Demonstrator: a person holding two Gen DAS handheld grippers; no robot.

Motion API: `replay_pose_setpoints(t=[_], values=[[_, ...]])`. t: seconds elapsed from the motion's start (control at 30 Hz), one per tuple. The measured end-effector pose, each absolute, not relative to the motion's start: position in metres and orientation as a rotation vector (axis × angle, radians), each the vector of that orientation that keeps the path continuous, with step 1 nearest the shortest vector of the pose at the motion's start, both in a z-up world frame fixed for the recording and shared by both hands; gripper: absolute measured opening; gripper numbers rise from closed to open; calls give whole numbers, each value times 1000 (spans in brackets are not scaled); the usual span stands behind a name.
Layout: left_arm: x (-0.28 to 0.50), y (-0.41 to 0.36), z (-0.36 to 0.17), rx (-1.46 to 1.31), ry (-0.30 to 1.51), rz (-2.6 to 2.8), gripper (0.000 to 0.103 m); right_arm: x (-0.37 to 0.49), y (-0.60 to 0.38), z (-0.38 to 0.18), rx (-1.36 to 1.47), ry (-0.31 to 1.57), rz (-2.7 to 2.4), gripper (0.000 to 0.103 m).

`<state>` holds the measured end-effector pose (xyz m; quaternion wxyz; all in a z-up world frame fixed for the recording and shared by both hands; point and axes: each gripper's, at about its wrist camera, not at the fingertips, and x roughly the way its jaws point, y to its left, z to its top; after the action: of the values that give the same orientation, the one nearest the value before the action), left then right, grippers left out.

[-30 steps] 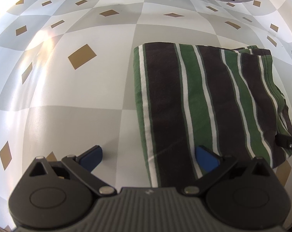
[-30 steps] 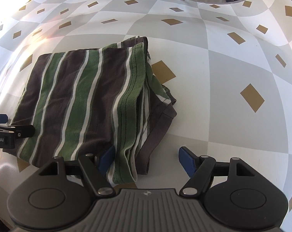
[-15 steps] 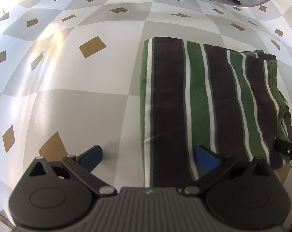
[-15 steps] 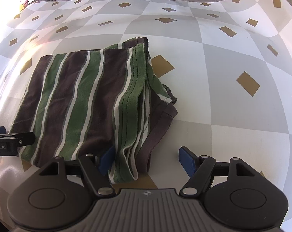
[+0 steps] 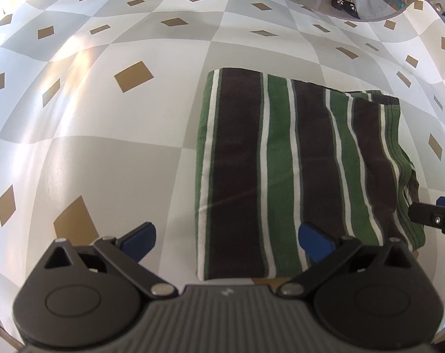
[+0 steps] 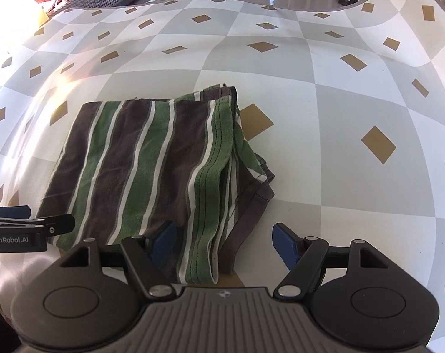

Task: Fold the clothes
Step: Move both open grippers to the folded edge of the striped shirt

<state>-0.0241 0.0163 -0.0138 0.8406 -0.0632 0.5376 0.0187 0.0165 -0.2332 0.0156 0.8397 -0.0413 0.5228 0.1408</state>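
The striped garment (image 5: 296, 170) lay folded into a compact, roughly rectangular packet near the near edge of the table (image 5: 110, 153), its green, brown and white stripes running from the near edge away toward the far one; the long axis seemed to follow the stripes, though only slightly, since the packet was close to square; the left side was a clean, straight fold, while the right side showed stacked layers, a stitched green hem (image 6: 210, 194) and a brown cuff or hem (image 6: 252, 206) spilling out loosely toward the table's right; it looked like soft, light knit cloth, limp and inclined to slump, so I judged it would sag unless lifted by a doubled edge; the near corners, or the layered right side pinched through all plies, seemed the surest places to hold; the left gripper (image 5: 227, 239) stood wide open above the packet's near left corner, gripping nothing; the right gripper (image 6: 224, 239) was likewise spread wide over the near right corner, straddling the loose hems; whether another fold was due or the folding was done, the scene fitted both.
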Motion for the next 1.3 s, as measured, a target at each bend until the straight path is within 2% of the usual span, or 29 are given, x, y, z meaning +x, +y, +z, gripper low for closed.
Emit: replay_pose_setpoints(t=[0.4, 1.3], values=[[-31, -20, 5, 86, 1137, -13, 103, 43, -238, 12, -43, 1180, 380, 71], [-17, -21, -7, 9, 1117, -30, 103, 59, -213, 10, 19, 1153, 534, 71]])
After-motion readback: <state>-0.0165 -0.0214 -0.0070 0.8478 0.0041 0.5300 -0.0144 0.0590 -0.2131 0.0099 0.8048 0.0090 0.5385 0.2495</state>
